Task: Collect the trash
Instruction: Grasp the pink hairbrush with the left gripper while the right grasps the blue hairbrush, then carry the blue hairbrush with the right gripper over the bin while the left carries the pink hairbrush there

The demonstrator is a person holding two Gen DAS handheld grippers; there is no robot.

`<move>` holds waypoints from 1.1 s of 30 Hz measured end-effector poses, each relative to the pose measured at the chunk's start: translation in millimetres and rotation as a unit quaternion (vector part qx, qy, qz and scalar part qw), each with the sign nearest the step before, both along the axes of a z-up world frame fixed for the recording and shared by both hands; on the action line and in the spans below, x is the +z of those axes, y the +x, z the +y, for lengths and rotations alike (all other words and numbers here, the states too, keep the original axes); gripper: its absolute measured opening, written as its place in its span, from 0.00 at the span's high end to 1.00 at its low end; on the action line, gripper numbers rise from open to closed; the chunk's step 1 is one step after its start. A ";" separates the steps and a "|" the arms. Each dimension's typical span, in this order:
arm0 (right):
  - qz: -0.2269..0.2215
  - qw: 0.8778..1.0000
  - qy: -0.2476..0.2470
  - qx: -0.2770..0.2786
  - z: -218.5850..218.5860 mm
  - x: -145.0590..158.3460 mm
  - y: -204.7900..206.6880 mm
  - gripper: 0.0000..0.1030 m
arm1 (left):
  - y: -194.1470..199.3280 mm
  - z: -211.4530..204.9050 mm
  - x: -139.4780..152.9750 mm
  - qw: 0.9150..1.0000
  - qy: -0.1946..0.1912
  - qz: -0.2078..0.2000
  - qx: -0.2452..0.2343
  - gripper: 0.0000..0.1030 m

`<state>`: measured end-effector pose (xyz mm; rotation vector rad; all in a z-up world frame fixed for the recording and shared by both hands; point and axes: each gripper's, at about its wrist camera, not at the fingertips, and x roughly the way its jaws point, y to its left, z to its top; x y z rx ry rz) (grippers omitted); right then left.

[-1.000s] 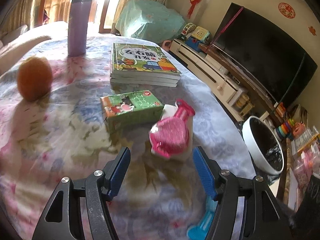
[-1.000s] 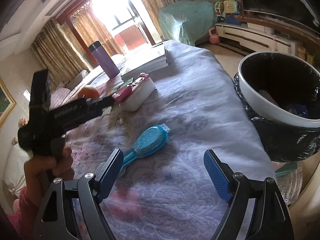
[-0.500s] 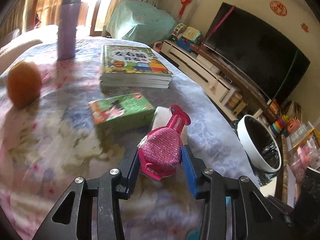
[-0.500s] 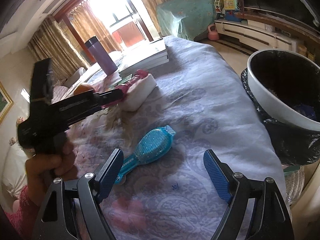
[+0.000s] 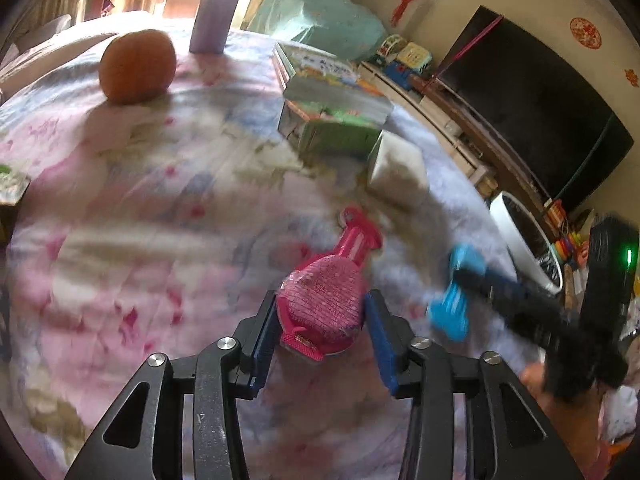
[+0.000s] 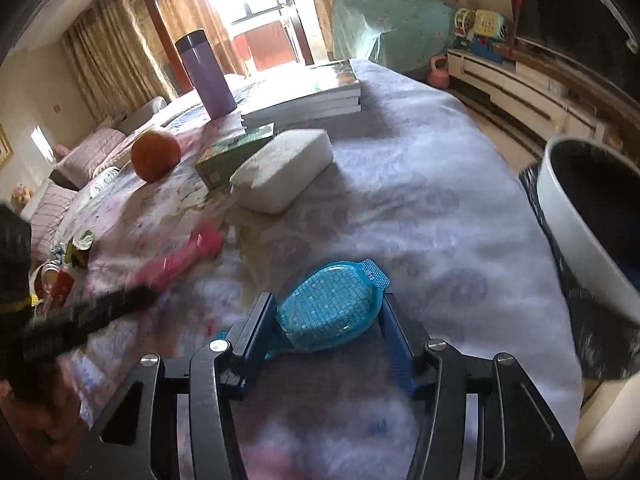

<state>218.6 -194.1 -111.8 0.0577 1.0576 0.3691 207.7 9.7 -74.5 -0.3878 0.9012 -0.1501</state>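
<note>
The left gripper [image 5: 323, 326] fingers clamp the pink pack [image 5: 325, 310]; the right gripper [image 6: 329, 328] fingers clamp the blue pack [image 6: 330, 310] above the desk [image 6: 420, 184].

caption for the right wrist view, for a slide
Right gripper clamps blue package on bedspread, bin alongside.

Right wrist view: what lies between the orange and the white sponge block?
The green box lies between the orange and the white sponge block, its near end against the block. The right wrist view shows this plainly.

I count two brush-shaped packets: one pink [image 5: 324, 312], one blue [image 6: 332, 312]. One orange [image 6: 155, 154], one purple flask [image 6: 208, 76], one white sponge [image 6: 282, 170], one bin [image 6: 592, 232].
</note>
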 end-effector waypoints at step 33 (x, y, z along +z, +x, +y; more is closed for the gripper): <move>-0.013 0.999 0.037 -0.011 -18.8 9.3 -11.7 0.51 | -0.4 -36.7 5.1 0.993 0.105 -0.019 -0.057 0.56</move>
